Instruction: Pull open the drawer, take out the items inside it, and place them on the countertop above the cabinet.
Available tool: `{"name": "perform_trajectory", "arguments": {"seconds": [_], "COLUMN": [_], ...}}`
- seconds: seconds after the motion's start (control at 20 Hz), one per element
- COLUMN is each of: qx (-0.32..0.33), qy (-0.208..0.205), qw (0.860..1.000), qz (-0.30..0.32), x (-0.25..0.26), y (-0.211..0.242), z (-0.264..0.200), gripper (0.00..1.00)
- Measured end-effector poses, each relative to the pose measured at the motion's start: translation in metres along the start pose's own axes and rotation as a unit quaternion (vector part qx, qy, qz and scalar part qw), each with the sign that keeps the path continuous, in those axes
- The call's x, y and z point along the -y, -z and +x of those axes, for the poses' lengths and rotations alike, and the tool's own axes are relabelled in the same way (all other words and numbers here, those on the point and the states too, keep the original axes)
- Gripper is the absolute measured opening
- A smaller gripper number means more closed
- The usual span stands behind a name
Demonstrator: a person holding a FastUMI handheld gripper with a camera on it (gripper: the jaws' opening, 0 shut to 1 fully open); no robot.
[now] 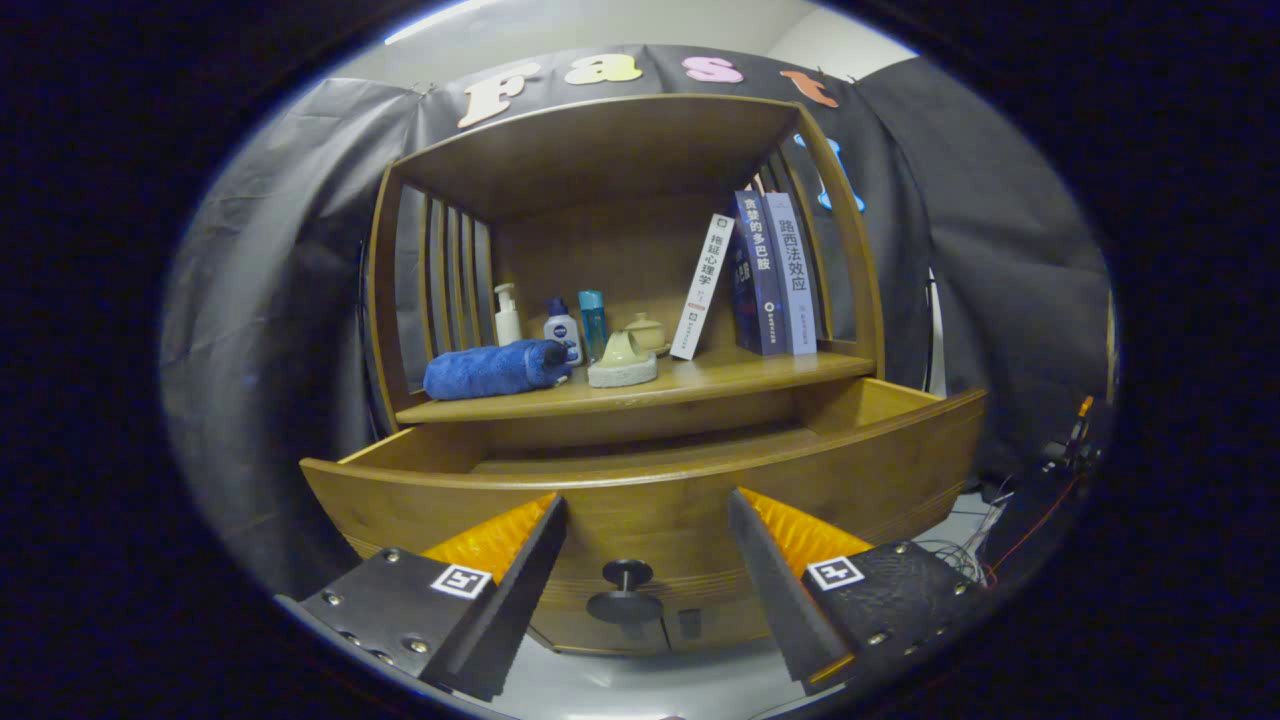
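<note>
**Drawer stands open as gripper waits before wooden cabinet**

Dark cloth walls [270, 330] close in a booth around a wooden cabinet [620, 150], whose open shelf space has slatted sides and a flat countertop [720, 378] at its base. On that countertop, from left to right, lie a rolled blue towel [490, 368], a white pump bottle [507, 315], a small white bottle with a blue cap [562, 330], a slim blue bottle [592, 322], a pale ceramic piece on a round base [622, 362] with a small lidded pot [647, 331] behind it, one leaning white book [702, 286] and two upright blue books [775, 275]. Below the countertop the drawer [650, 500] is pulled out toward the camera; its inside is too shadowed to tell what it holds. The gripper [647, 520] sits just in front of the drawer's face, fingers spread wide apart and holding nothing. The drawer's dark round knob [626, 590] shows between the fingers, lower on the front panel. Loose cables [1000, 530] trail at the far right beside the cabinet.
</note>
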State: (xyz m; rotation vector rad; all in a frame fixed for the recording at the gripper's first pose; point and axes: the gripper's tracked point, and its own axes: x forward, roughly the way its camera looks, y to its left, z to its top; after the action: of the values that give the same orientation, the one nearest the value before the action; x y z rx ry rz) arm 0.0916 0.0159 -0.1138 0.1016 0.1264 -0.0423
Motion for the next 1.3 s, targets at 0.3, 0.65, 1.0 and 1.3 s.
{"name": "perform_trajectory", "arguments": {"seconds": [0.3, 0.65, 1.0, 1.3], "qx": [0.002, 0.007, 0.024, -0.001], "qy": [0.002, 0.009, 0.008, 0.008], "qw": [1.000, 1.000, 1.000, 0.999], "qz": [0.000, 0.015, 0.007, -0.038], "x": [-0.003, -0.007, -0.008, -0.006], "y": [-0.001, -0.004, -0.009, -0.004], "z": [0.029, 0.071, 0.097, 0.113], "gripper": [0.99, 0.99, 0.99, 0.99]}}
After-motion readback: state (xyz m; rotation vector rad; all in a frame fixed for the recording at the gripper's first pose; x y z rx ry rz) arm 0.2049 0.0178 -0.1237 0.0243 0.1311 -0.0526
